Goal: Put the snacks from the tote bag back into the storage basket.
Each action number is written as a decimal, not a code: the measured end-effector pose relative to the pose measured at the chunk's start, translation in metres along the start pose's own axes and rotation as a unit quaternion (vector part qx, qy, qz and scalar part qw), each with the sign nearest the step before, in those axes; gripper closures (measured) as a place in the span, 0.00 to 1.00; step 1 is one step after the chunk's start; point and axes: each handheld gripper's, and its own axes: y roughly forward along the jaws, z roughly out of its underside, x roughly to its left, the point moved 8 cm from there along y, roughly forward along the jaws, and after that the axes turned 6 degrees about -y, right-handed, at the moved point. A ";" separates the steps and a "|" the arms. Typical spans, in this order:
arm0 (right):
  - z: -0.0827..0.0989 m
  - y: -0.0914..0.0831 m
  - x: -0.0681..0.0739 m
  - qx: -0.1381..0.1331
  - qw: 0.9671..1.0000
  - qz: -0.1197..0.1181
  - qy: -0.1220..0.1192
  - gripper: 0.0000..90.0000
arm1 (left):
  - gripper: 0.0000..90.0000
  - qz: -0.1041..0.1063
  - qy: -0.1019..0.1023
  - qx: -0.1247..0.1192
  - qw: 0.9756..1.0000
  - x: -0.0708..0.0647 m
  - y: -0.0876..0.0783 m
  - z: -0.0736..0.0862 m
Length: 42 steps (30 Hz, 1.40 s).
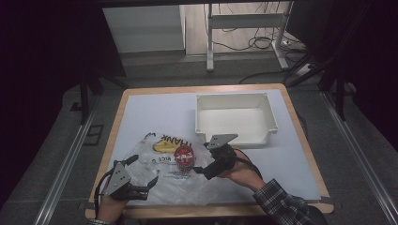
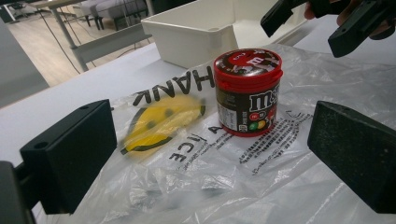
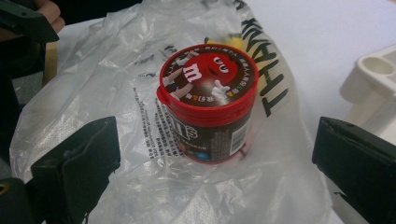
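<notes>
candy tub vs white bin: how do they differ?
The candy tub is round, red-lidded and closed; the white bin is rectangular, plain and open-topped. The tub is far smaller than the bin. The tub stands on the plastic bag; the bin sits directly on the table. Both are upright.

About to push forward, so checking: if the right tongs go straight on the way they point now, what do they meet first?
Most likely the candy tub, standing upright on the plastic bag and centred between the open jaws of the right tongs. The crumpled bag lies under that path; depth is hard to judge, so the jaws might brush it first.
</notes>
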 end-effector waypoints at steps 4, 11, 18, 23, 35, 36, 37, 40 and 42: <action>-0.002 0.005 0.002 0.015 1.000 -0.003 -0.008 0.01 | 0.01 0.000 0.000 0.000 1.000 0.000 0.000 0.000; -0.002 0.018 0.005 0.057 0.998 -0.012 -0.014 0.02 | 0.01 0.000 0.002 0.001 1.000 0.000 0.000 0.000; -0.001 0.032 0.005 0.096 0.995 -0.018 -0.001 0.02 | 0.01 0.000 0.006 0.004 1.000 0.000 -0.001 0.001; 0.000 0.039 0.006 0.118 0.993 -0.018 -0.001 0.02 | 0.01 0.000 0.007 0.004 1.000 0.000 -0.001 0.001; -0.006 0.051 0.003 0.167 0.985 -0.007 -0.031 0.08 | 0.01 -0.001 0.009 0.005 1.000 0.000 -0.001 0.001; -0.007 0.055 0.003 0.175 0.984 -0.004 -0.035 0.11 | 0.01 -0.001 0.009 0.005 1.000 0.000 -0.001 0.001; -0.007 0.055 0.003 0.175 0.984 -0.004 -0.035 0.11 | 0.01 -0.001 0.009 0.005 1.000 0.000 -0.001 0.001; -0.008 0.060 0.001 0.190 0.981 -0.003 -0.044 0.12 | 0.01 -0.001 0.010 0.005 1.000 0.000 -0.001 0.001; -0.008 0.066 0.000 0.202 0.979 -0.006 -0.038 0.12 | 0.01 -0.001 0.011 0.005 1.000 0.000 -0.001 0.001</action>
